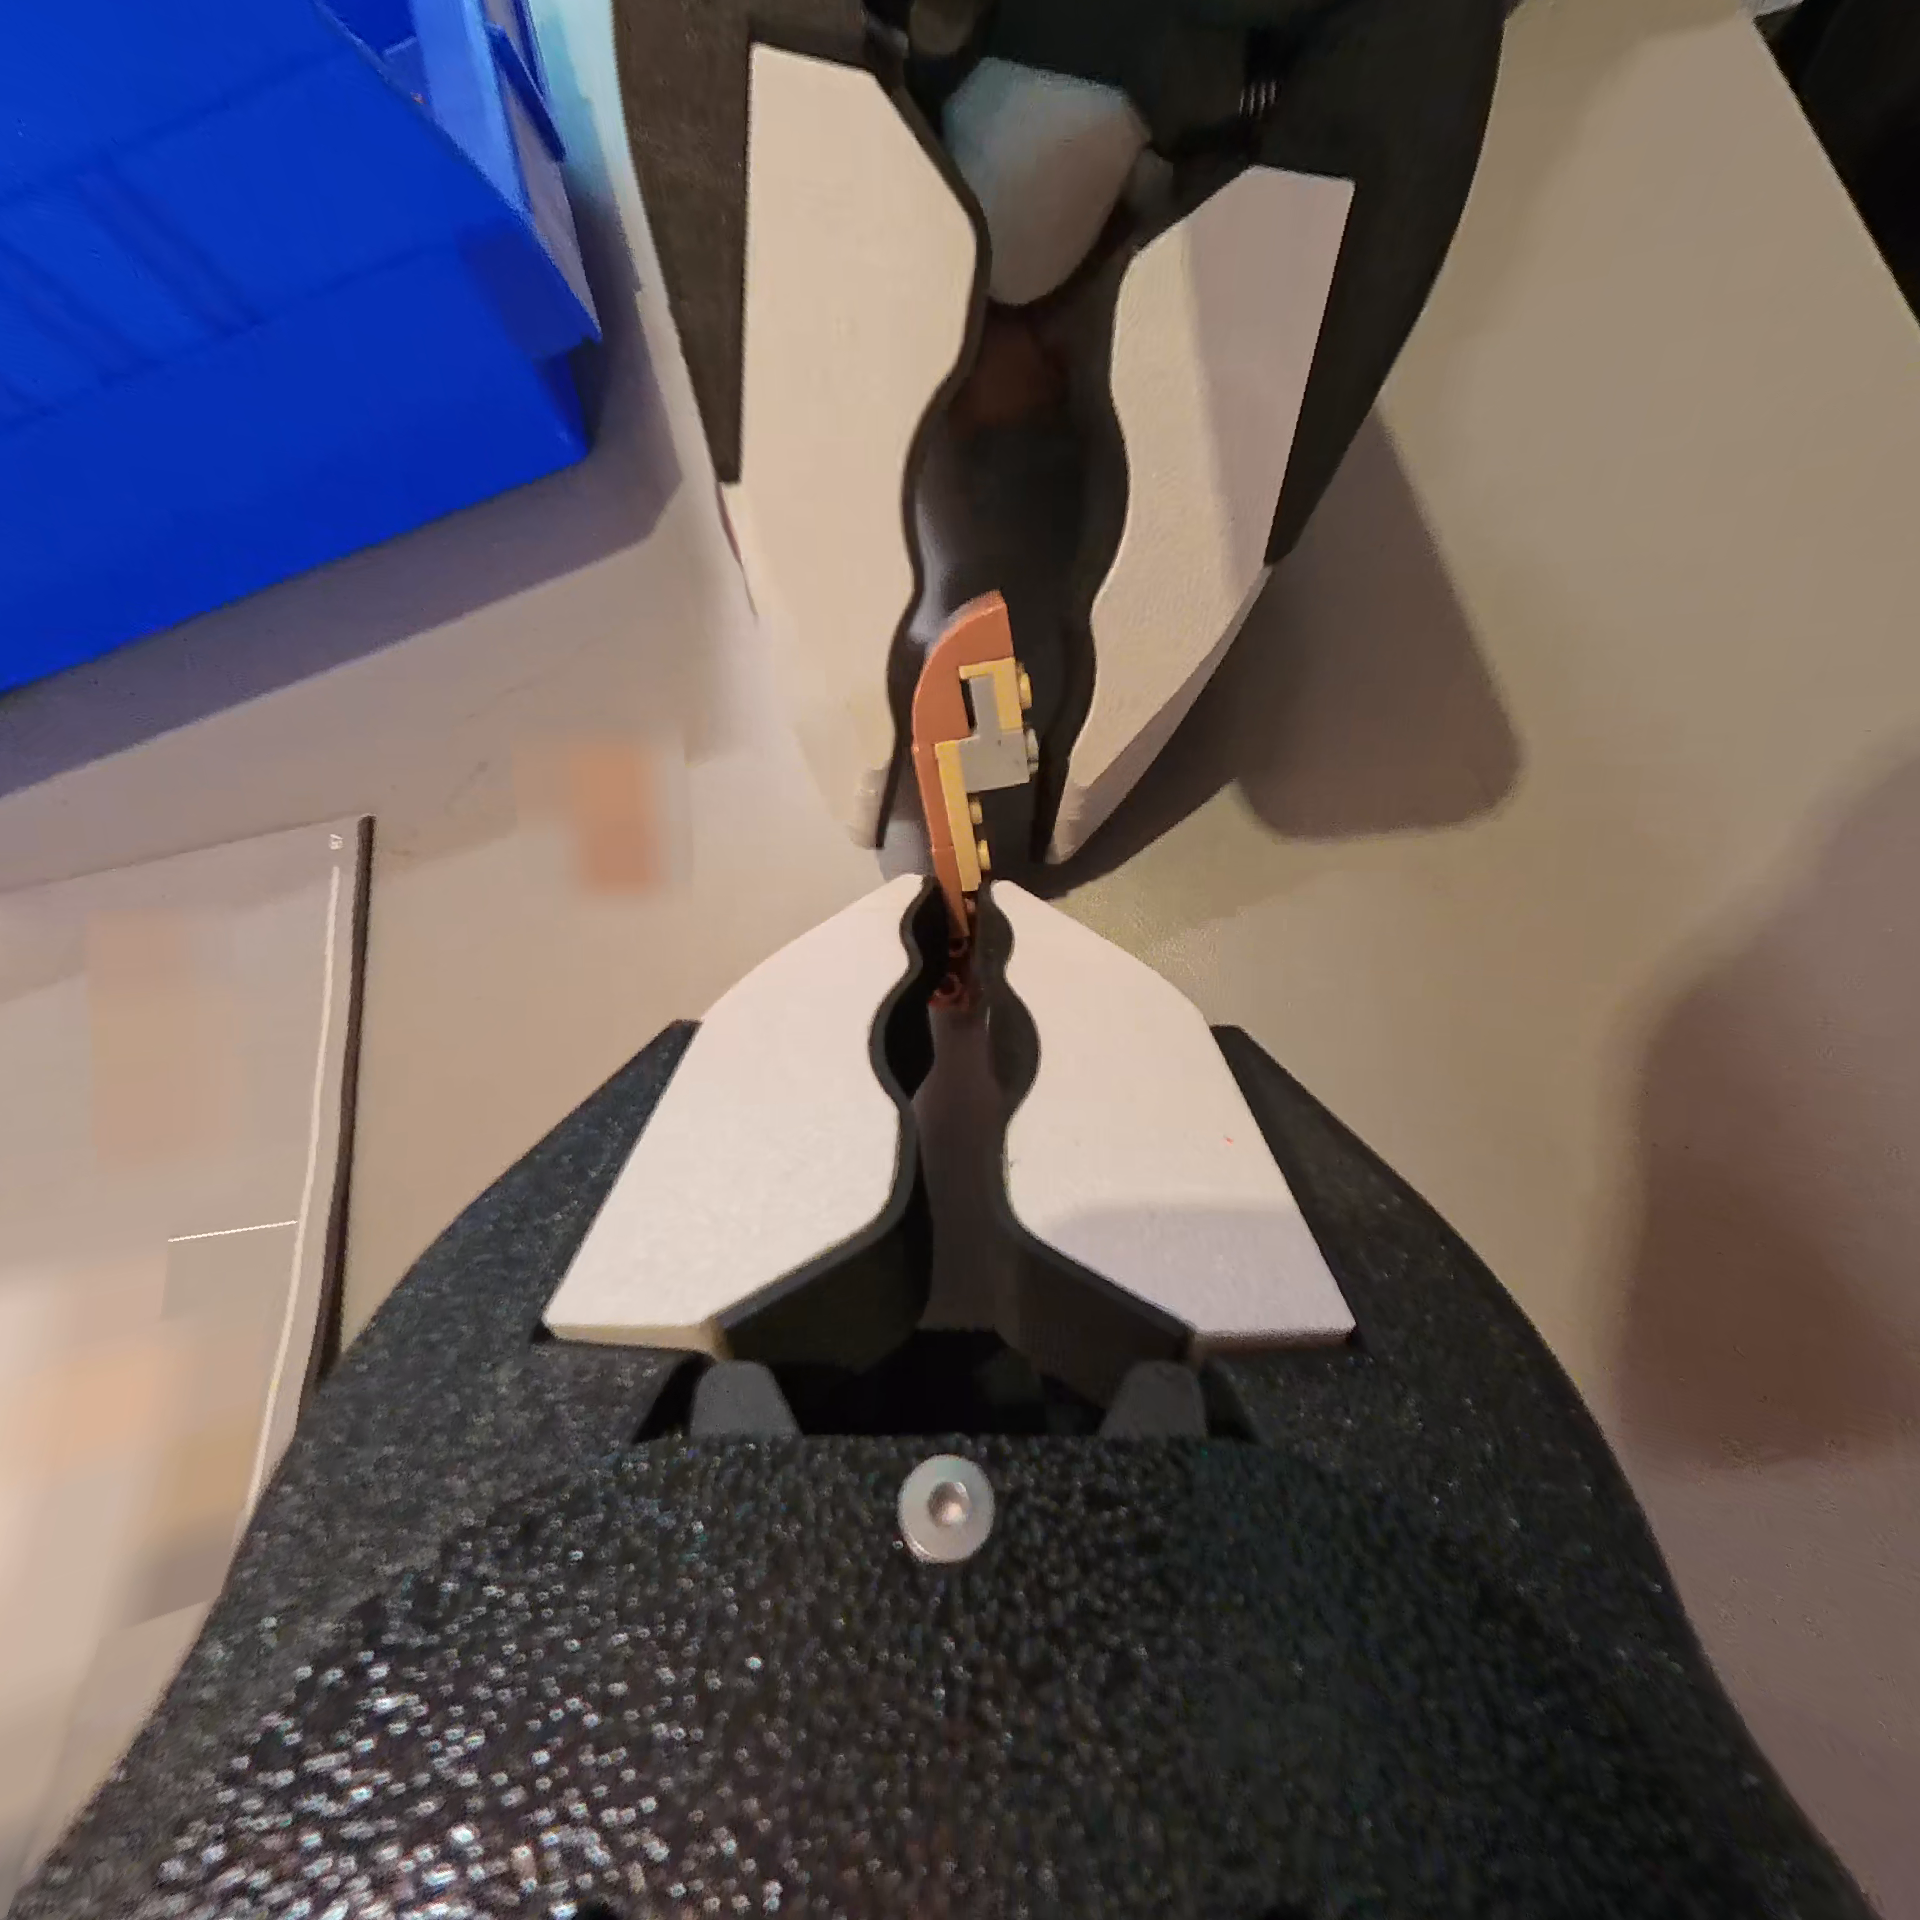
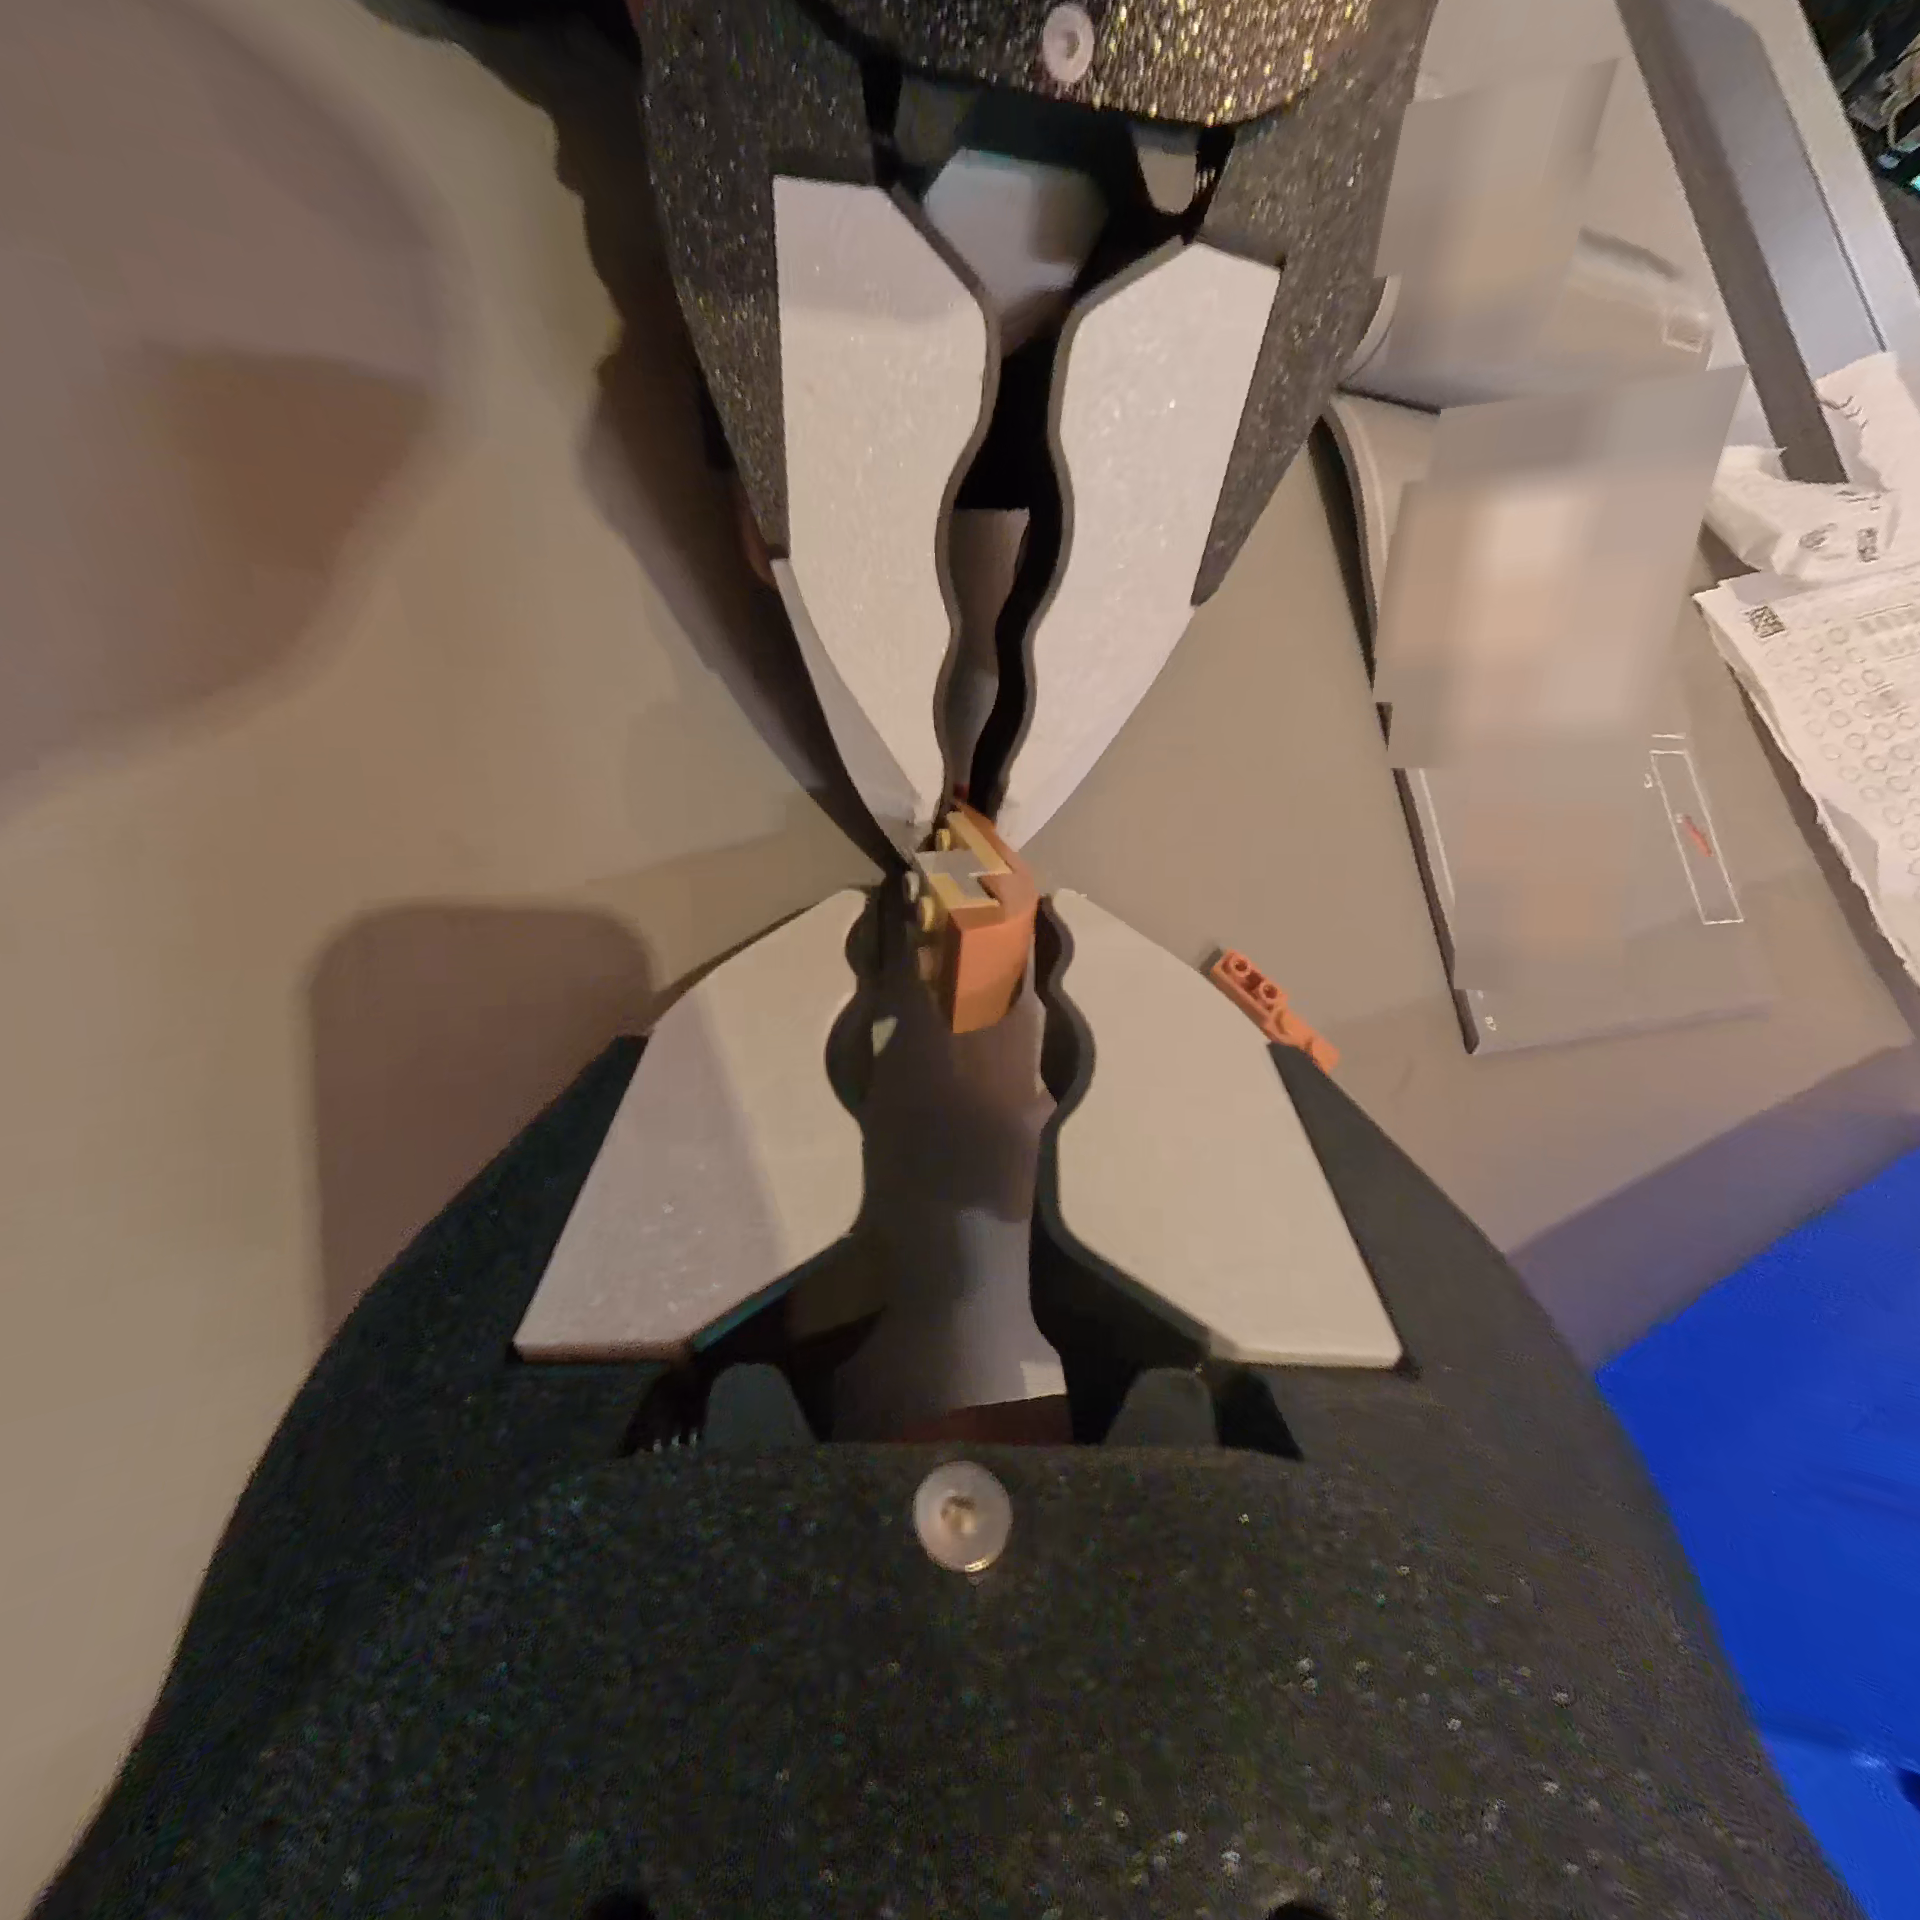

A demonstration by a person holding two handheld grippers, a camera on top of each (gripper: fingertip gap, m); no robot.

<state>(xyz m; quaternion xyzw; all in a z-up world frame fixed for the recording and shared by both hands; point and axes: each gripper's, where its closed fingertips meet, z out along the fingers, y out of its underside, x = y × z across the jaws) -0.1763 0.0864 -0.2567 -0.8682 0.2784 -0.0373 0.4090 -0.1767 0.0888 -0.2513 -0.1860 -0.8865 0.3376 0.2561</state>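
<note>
A small brick assembly [image 1: 956,748], a brown curved piece with tan plates and a grey piece on it, hangs in the air between my two grippers, which face each other tip to tip. My left gripper [image 1: 961,894] is shut on its thin brown lower end. My right gripper [image 2: 961,899] has its jaws apart around the other end of the assembly [image 2: 987,956], with slim gaps showing at the pads. In the left wrist view the right gripper [image 1: 971,831] comes in from the top. In the right wrist view the left gripper [image 2: 961,816] comes in from the top.
A blue bin [image 1: 260,312] stands at the left, and also shows in the right wrist view [image 2: 1766,1403]. A loose orange brick [image 2: 1262,992] lies on the beige table [image 1: 1558,1143]. A booklet [image 2: 1579,831] and plastic bags with printed sheets [image 2: 1818,675] lie beyond it. My two grippers' fingertips are within a few centimetres of each other. My right tips are roughly 6 cm from the loose orange brick [image 2: 1262,992].
</note>
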